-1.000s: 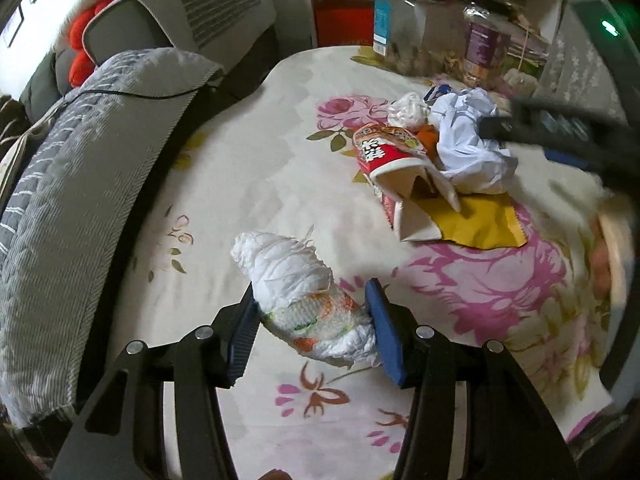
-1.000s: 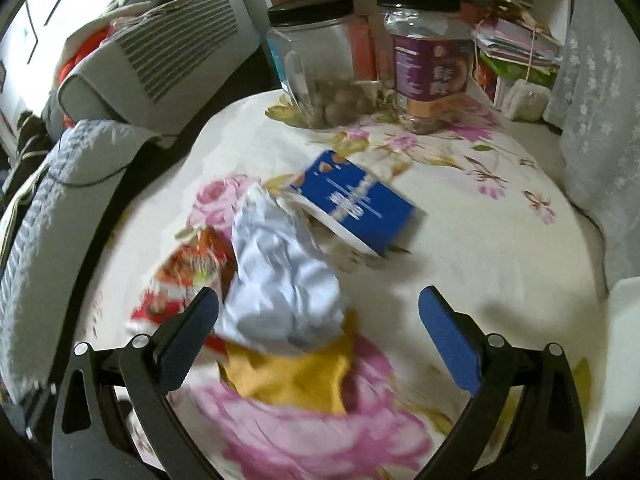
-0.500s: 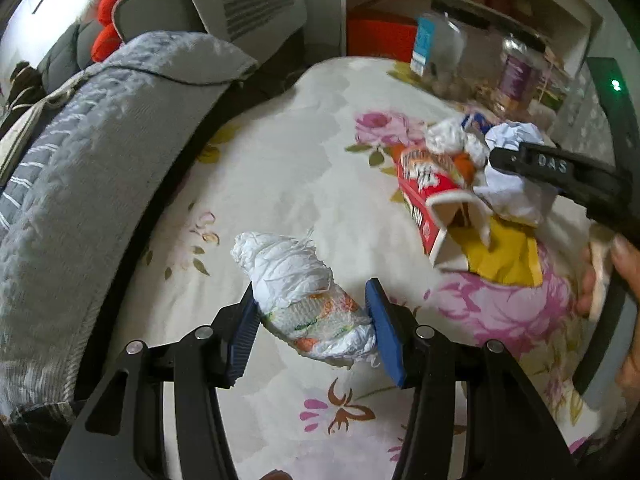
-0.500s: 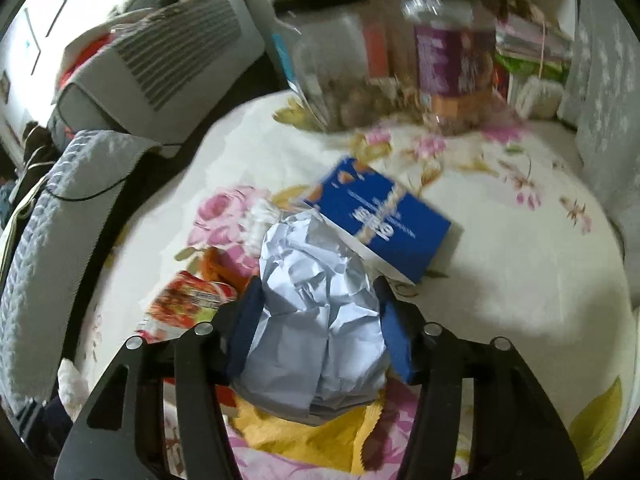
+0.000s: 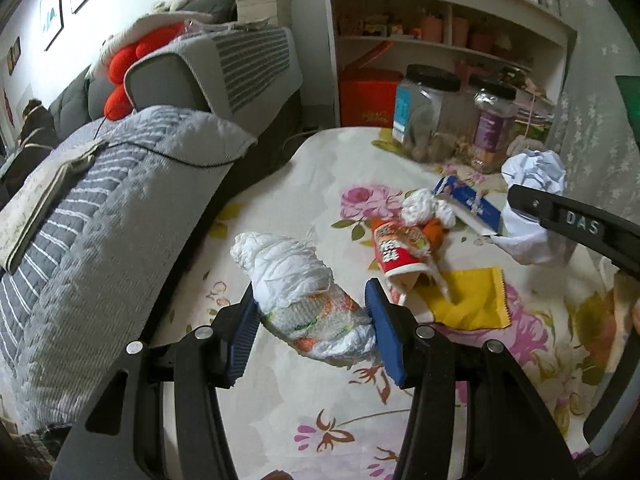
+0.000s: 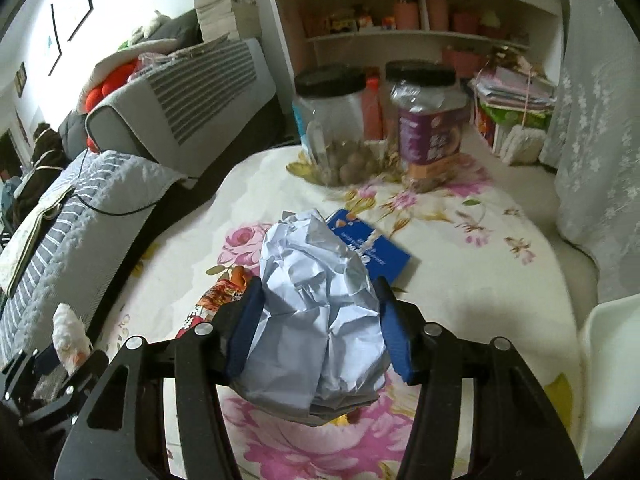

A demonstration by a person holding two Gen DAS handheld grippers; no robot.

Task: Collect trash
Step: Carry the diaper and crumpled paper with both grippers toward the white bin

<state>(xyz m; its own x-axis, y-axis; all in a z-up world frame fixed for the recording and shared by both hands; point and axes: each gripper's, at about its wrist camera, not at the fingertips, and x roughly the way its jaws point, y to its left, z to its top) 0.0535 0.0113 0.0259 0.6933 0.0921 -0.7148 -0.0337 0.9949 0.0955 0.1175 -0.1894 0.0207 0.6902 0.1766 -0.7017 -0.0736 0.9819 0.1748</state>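
Note:
My left gripper (image 5: 312, 326) is shut on a white crumpled wrapper with orange and green print (image 5: 304, 292), held above the floral tablecloth (image 5: 280, 208). My right gripper (image 6: 320, 328) is shut on a big ball of crumpled pale blue-white paper (image 6: 316, 304), also lifted off the table; that paper ball (image 5: 536, 176) shows at the right of the left wrist view. On the cloth lie a red snack box (image 5: 396, 252), a yellow wrapper (image 5: 468, 300), a white tissue wad (image 5: 424, 208) and a blue packet (image 6: 372, 248).
Two black-lidded clear jars (image 6: 336, 128) (image 6: 428, 128) stand at the table's far edge before a white shelf unit (image 6: 400, 20). A grey striped sofa (image 5: 80, 208) runs along the left. A white curtain (image 6: 592, 120) hangs at the right, and a white chair edge (image 6: 608, 360) sits near right.
My right gripper closed from wide open onto the paper ball and lifted it off the table. My left gripper rose with the wrapper, tilting so more of the room shows.

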